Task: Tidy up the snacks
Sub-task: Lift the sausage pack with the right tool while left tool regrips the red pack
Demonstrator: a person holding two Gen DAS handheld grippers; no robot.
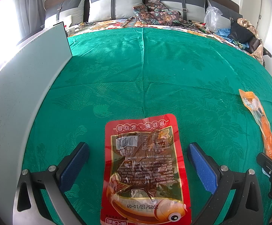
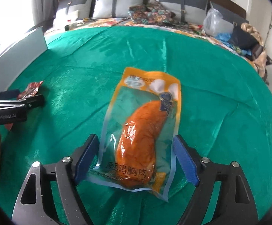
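A red fish snack packet (image 1: 143, 170) lies flat on the green bedspread (image 1: 145, 71), between the wide-open fingers of my left gripper (image 1: 138, 150); the fingers stand clear of both its sides. An orange chicken-breast packet (image 2: 141, 131) lies on the bedspread (image 2: 220, 103) between the open fingers of my right gripper (image 2: 136, 146); its left edge is close to the left finger. The orange packet also shows in the left wrist view (image 1: 259, 120), far right, with the right gripper at its near end. The red packet (image 2: 31, 90) and the left gripper body (image 2: 14, 106) show at the left of the right wrist view.
A pale grey upright panel (image 1: 23, 93) stands along the left edge of the bedspread. Grey pillows (image 1: 115, 3), patterned cushions (image 1: 154, 11), a clear plastic bag (image 1: 212, 17) and a heap of clothes (image 1: 244, 31) lie at the head of the bed.
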